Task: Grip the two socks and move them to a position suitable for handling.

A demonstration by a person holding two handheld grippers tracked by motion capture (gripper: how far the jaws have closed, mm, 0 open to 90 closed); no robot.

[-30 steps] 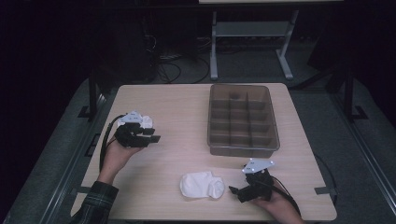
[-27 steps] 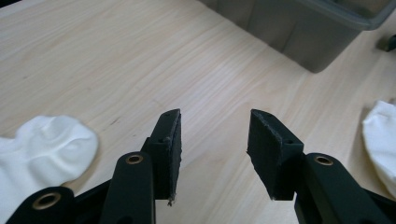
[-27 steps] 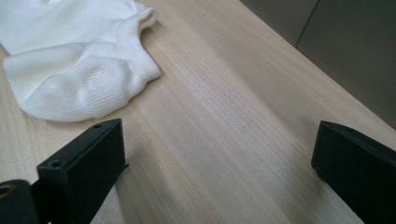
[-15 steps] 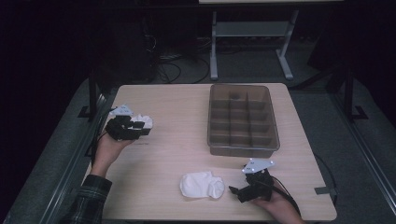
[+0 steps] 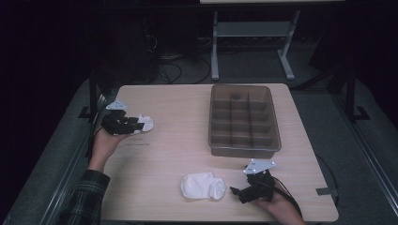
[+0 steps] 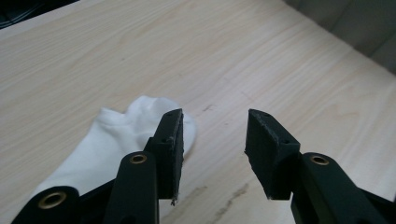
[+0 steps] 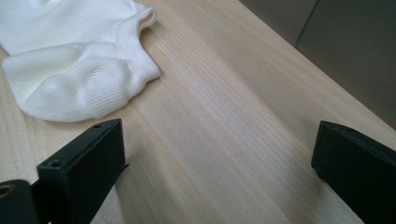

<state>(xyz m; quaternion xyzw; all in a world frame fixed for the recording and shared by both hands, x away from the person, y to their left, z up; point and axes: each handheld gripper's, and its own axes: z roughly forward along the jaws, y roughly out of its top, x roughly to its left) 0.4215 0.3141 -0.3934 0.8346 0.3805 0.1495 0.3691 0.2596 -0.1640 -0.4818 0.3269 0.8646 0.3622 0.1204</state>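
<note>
While your left gripper [image 5: 136,123] hovers at the far left of the table [image 5: 178,140], its jaws stand apart with bare wood between them, and they have just been closing a little. In the left gripper view [image 6: 212,135], a white sock [image 6: 112,140] lies flat on the wood on the left side, passing under and behind the left jaw; none of it reaches into the gap, and the right jaw has only table around it. From the high view, that same sock [image 5: 146,124] pokes out past the jaw tips toward the right, close against the gripper; whether the left pad actually touches the cloth is hard to tell there.

Your right gripper [image 5: 237,191] rests at the near right edge of the table, pointing left, with its jaws spread wide on nothing. In the right gripper view [image 7: 219,154], a second white sock [image 7: 79,70], bunched and folded over itself, lies on the wood beyond the left jaw and off to that side, its ribbed cuff nearest the gap but clear of both pads. From above, this sock [image 5: 204,185] sits just left of the jaw tips, near but apart.

A brown divided tray [image 5: 244,145] stands on the far right half of the table, well apart from both socks.
</note>
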